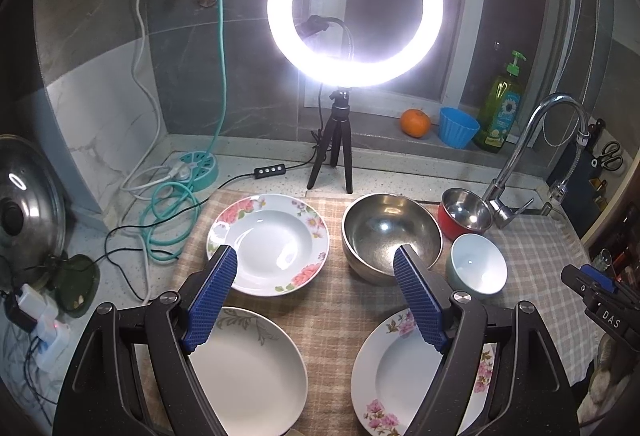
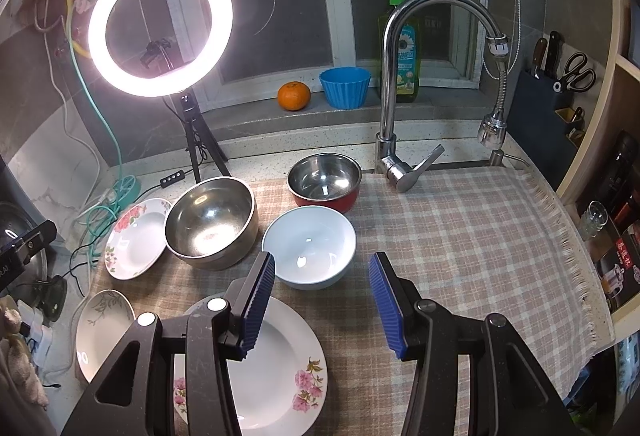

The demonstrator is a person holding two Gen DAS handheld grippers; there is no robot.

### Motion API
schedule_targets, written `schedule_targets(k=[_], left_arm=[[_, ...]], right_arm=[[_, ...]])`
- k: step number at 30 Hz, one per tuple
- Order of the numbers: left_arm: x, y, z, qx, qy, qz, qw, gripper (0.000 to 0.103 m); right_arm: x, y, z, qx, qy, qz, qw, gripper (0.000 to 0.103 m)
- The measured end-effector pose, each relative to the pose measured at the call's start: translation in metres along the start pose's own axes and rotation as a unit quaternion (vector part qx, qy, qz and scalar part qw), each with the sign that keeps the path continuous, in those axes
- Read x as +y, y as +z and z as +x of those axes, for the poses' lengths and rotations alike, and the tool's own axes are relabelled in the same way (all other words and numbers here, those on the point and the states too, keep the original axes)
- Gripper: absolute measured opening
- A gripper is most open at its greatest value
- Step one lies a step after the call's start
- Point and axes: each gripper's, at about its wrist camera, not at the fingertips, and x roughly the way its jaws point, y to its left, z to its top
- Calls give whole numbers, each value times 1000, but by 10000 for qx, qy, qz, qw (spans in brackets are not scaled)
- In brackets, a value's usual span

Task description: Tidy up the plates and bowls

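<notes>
Plates and bowls lie separately on the table's checked cloth (image 2: 460, 236), unstacked; left gripper (image 1: 316, 292) and right gripper (image 2: 322, 300) hover, jaws apart, empty, seemingly ready to begin.

three floral plates (image 1: 268, 244) – flat, apart | steel bowl (image 1: 390, 234), red bowl (image 1: 466, 216), seemingly pale-green bowl (image 1: 478, 264) – upright, clustered
</notes>
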Motion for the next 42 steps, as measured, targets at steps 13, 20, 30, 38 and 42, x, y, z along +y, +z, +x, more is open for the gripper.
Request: schedule_targets(k=[13, 20, 30, 38, 42], left_arm=[[-4, 2, -1, -4, -51, 70, 10000, 81], [-7, 2, -2, -37, -89, 120, 9999, 81], [-7, 2, -1, -35, -114, 122, 9999, 81], [-9, 3, 1, -23, -138, 146, 9998, 81], [-9, 3, 1, -21, -145, 142, 9998, 81]], right_arm=[[-1, 0, 0, -1, -12, 2, 10000, 45], [-2, 1, -2, -19, -10, 8, 10000, 45], [-2, 1, -1, -23, -13, 11, 10000, 45], [-3, 3, -2, -11, -14, 19, 10000, 45], [-3, 3, -1, -1, -13, 21, 10000, 45]])
